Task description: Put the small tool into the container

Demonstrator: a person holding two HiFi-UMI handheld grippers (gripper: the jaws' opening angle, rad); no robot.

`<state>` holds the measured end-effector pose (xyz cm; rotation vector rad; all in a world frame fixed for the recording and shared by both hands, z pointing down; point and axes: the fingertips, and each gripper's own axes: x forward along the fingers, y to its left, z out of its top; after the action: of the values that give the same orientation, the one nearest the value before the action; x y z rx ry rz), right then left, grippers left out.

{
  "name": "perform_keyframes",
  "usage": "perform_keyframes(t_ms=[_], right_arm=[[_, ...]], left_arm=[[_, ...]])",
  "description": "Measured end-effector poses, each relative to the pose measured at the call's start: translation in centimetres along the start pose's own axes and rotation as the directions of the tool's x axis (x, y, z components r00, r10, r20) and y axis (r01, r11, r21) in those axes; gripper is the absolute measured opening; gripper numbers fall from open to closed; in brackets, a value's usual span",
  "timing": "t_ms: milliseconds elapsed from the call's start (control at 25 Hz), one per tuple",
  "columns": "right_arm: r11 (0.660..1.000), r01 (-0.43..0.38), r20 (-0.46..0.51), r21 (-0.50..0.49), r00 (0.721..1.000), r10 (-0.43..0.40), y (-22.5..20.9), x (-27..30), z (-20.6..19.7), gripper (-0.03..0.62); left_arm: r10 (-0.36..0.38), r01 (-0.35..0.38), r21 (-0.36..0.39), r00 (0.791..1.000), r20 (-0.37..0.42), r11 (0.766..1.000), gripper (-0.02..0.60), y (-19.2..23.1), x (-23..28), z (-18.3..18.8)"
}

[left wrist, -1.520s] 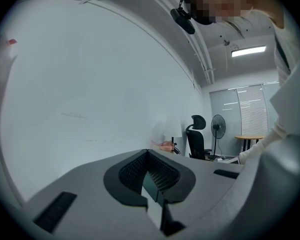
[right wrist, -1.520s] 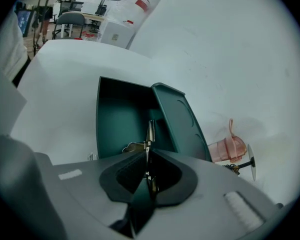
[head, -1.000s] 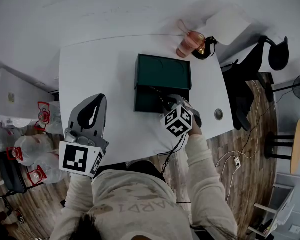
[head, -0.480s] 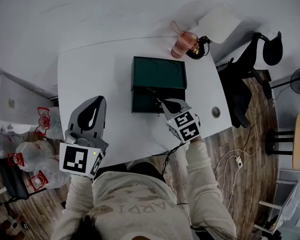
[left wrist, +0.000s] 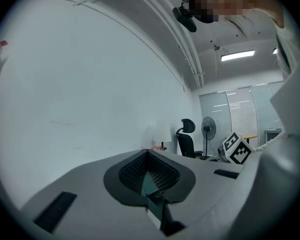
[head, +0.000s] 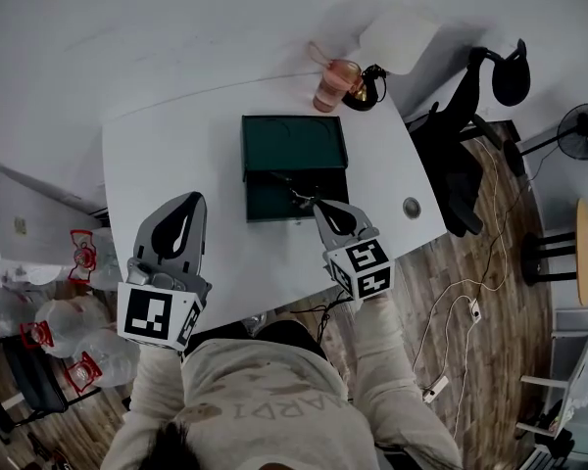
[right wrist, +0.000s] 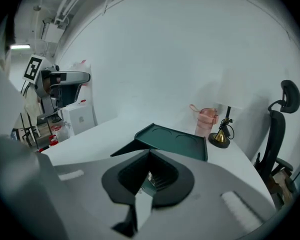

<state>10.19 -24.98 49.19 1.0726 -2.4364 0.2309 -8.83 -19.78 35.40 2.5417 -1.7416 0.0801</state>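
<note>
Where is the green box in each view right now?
Head view: the green box sits upper centre on the table, lid open, at the tip of the right gripper.
Right gripper view: the green box is at centre, just beyond the jaws.
Left gripper view: not in it.
Shared landmark: the black office chair, at the far right in the right gripper view and right of centre in the left gripper view.

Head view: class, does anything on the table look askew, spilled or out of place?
Nothing stands out. The green container lies open and square on the white table, the pink bottle stands upright at the far edge, and no spill shows.
</note>
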Motion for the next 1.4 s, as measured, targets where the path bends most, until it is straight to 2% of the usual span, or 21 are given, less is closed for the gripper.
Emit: perform_keyframes(t_ms=[320,720,1000,1400], right_arm=[[0.994,0.093,0.081,0.057,0.992,-0.097,0.0,-3.6,0.8,0.009],[0.985,0.137,0.192,0.107,0.969,-0.156,0.5,-7.9,3.2,0.009],[0.980,0.158,0.269,0.121,0.945,-0.186,0.8,-10.8,5.0,0.011],[0.966,0.220,0.361,0.134,0.897,-0.255,0.7,-14.6,6.8,0.010]], left_arm=[[-0.051,0.051,0.015,0.999,0.012,0.999,0.003,-2.1,0.0,0.8],[-0.096,0.095,0.026,0.995,0.025,0.995,0.004,-4.1,0.1,1.4],[-0.109,0.108,0.032,0.994,0.032,0.994,0.004,-5.2,-0.1,1.8],[-0.126,0.124,0.044,0.991,0.048,0.991,0.003,-6.7,-0.4,2.6]])
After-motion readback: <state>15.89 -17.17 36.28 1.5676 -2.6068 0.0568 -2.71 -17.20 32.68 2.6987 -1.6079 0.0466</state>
